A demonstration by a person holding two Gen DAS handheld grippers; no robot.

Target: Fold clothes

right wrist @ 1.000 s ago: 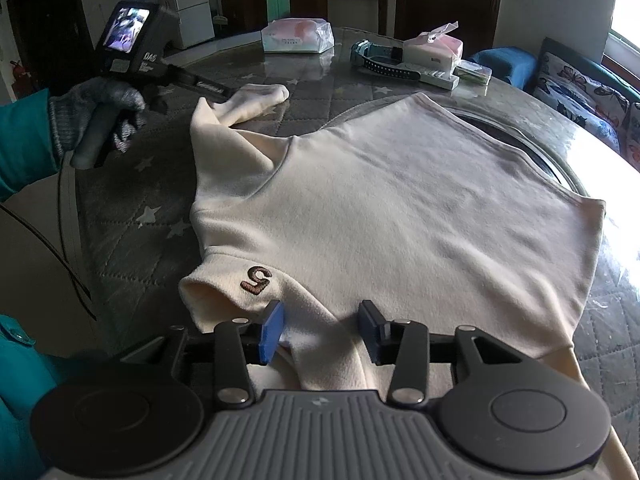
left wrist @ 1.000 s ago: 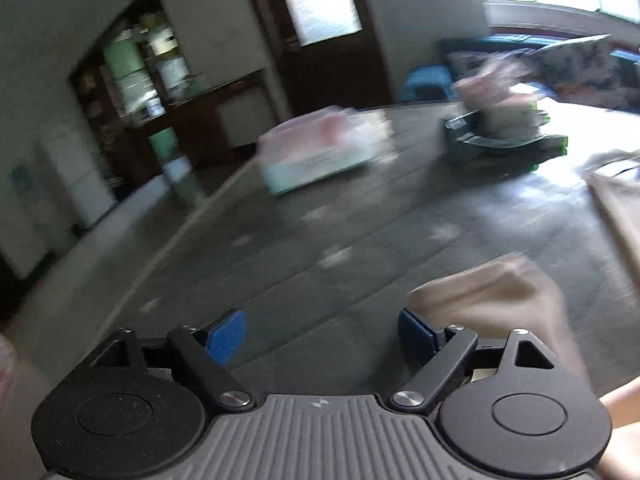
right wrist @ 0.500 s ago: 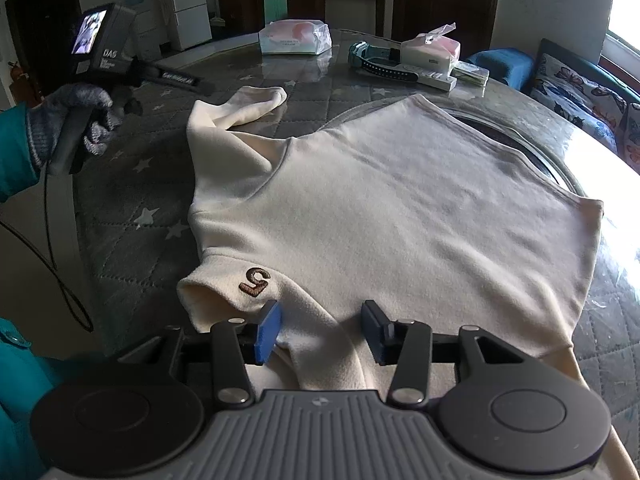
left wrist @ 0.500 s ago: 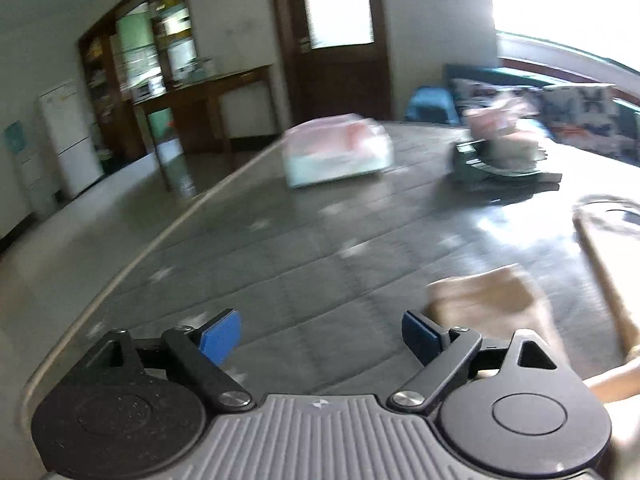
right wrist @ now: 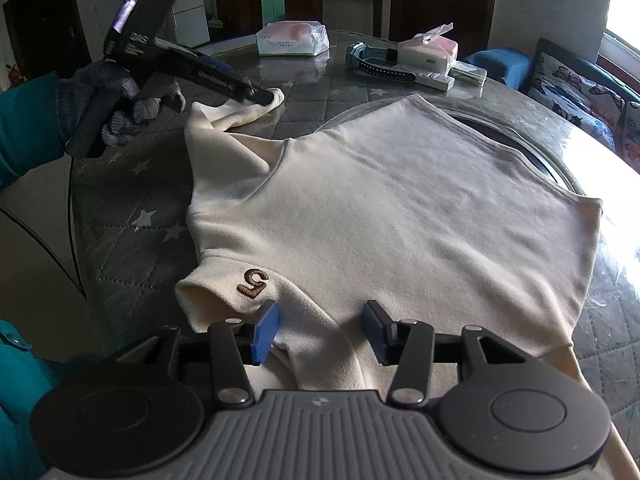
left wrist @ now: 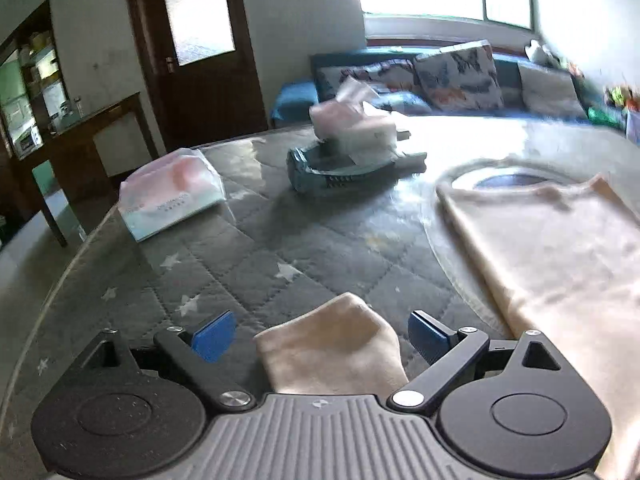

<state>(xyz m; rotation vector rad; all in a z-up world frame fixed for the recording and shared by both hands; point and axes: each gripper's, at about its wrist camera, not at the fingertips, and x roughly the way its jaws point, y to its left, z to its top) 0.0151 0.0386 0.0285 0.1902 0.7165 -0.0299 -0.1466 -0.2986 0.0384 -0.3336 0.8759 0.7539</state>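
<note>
Trouble could come if the left gripper (left wrist: 322, 336) bit only the sleeve tip (left wrist: 332, 344): the soft cuff could slip out and flop back. Its jaws were opening wide with the tip lying loose between them. The cream shirt (right wrist: 400, 208) lay flat on the table (right wrist: 128, 216). The right gripper (right wrist: 320, 326) was opening too, straddling a fold near the collar without pinching.
</note>
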